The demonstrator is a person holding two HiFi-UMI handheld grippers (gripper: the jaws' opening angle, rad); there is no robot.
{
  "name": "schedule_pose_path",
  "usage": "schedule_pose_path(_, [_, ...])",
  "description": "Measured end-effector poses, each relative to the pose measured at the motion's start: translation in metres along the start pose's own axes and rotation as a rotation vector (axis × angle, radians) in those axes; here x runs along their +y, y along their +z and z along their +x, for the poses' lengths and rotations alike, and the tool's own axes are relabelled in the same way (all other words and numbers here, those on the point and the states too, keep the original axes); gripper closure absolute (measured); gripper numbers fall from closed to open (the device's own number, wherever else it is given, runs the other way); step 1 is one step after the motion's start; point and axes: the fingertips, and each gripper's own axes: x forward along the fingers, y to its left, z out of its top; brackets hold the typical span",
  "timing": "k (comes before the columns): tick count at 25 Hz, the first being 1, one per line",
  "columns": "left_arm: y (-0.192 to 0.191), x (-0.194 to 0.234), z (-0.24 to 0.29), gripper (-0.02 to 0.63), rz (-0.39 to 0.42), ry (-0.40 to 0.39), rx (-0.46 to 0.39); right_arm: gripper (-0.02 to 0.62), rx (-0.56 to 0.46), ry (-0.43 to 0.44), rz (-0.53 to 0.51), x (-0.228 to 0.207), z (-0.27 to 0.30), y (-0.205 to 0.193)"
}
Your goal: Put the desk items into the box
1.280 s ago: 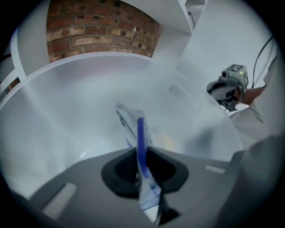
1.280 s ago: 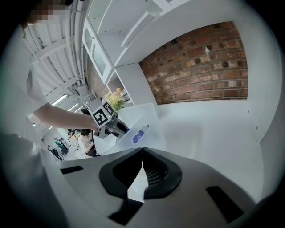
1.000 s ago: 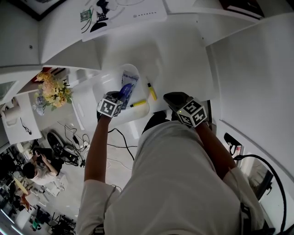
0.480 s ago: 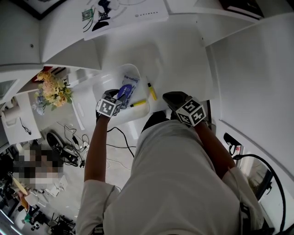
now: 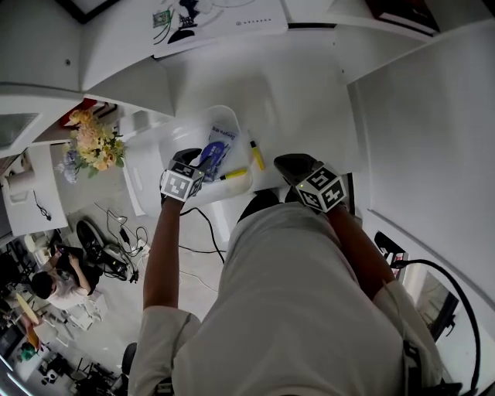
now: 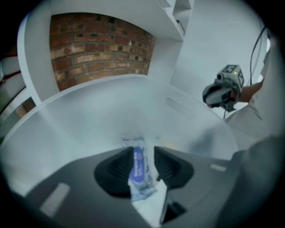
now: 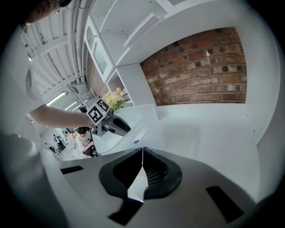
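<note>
A translucent white box stands at the desk's near edge. A blue and white packet lies inside it, with a yellow pen by the near wall. A second yellow pen lies on the desk just right of the box. My left gripper hovers over the box's near part. In the left gripper view its jaws stand open with gaps either side of the packet below. My right gripper sits right of the box at the desk edge, shut on nothing.
White desk surface stretches beyond the box to a brick back wall. Papers lie at the far side. A flower bunch stands on a lower shelf to the left. Cables and a seated person are on the floor.
The left gripper held the blue packet upright over the box a second ago. It has since opened, and the packet now lies flat in the box. The right gripper stayed put.
</note>
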Motion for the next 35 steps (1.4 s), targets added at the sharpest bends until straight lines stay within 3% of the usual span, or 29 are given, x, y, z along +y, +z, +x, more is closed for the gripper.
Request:
schedule_pose_path(4, [0.02, -0.009, -0.016, 0.474, 0.011, 0.016, -0.072, 0.592, -0.009, 0.004, -0.018, 0.0, -0.005, 0.003])
schedule_pose_path(12, [0.034, -0.025, -0.048, 0.528, -0.038, 0.077, -0.137, 0.592, -0.014, 0.017, -0.04, -0.008, -0.02, 0.006])
schedule_pose_path(23, [0.024, -0.044, -0.078, 0.594, -0.148, 0.168, -0.249, 0.592, -0.004, 0.047, -0.081, 0.003, -0.024, 0.008])
schedule_pose_path(29, [0.017, -0.055, -0.081, 0.603, -0.211, 0.157, -0.293, 0.592, 0.005, 0.043, -0.083, 0.008, -0.027, 0.003])
schedule_pose_path(35, [0.016, -0.061, -0.084, 0.604, -0.191, 0.154, -0.321, 0.592, 0.01, 0.03, -0.068, 0.011, -0.028, -0.003])
